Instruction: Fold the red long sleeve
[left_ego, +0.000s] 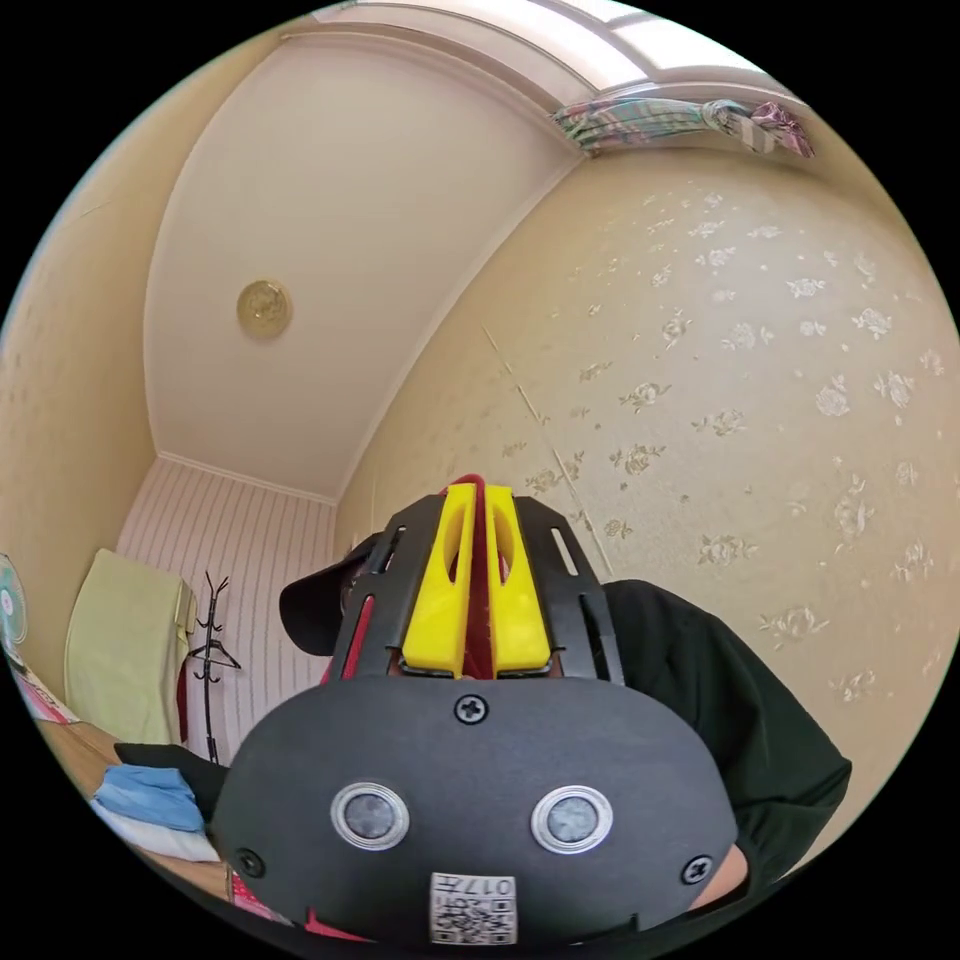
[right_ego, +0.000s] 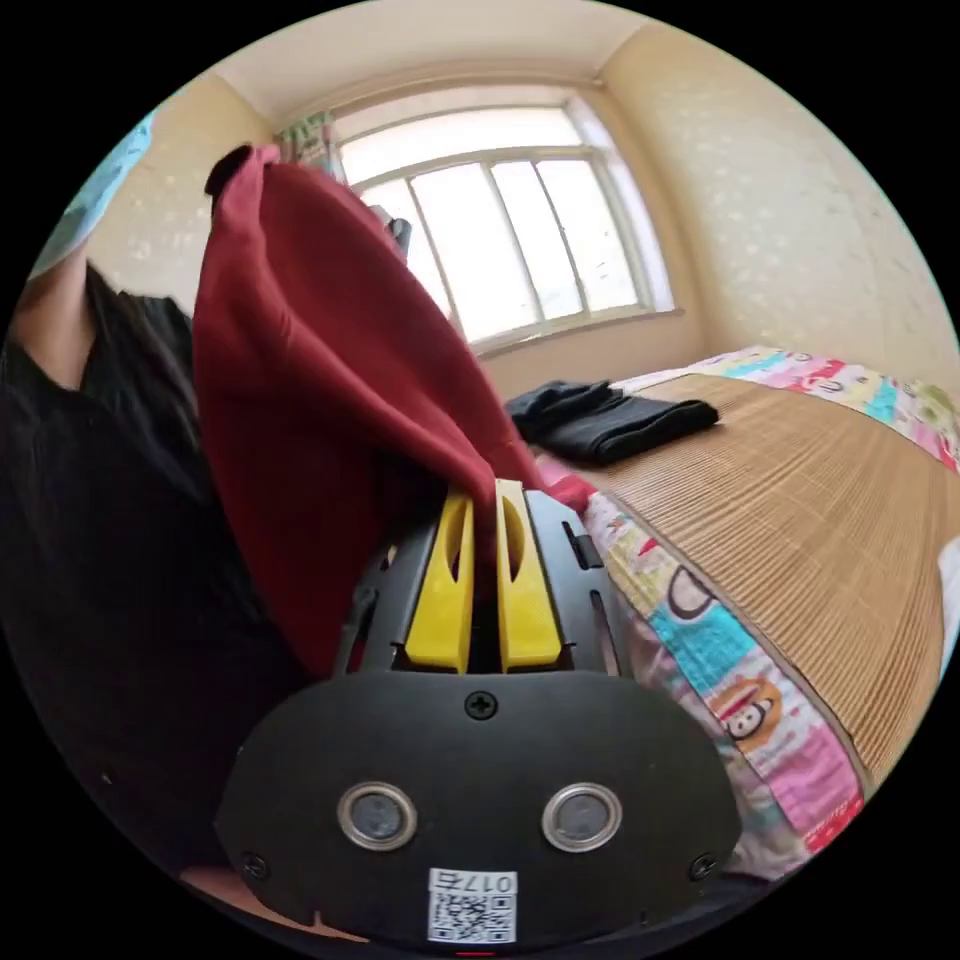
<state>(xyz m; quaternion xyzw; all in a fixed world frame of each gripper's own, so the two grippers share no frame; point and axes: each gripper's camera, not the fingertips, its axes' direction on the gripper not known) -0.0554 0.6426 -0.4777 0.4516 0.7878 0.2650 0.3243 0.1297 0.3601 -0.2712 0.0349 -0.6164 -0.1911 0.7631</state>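
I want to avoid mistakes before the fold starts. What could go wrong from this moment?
1. The left gripper pinches only a thin strip of the red long sleeve, so the cloth may slip out.
2. The garment hangs bunched in the air from the right gripper, so it may land creased on the woven mat.
3. It could land on the dark folded clothes.

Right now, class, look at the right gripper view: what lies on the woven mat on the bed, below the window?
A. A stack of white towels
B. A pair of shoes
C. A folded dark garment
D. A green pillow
C: a folded dark garment rests on the woven mat at its far end, beyond the red long sleeve gripped by the right tool.
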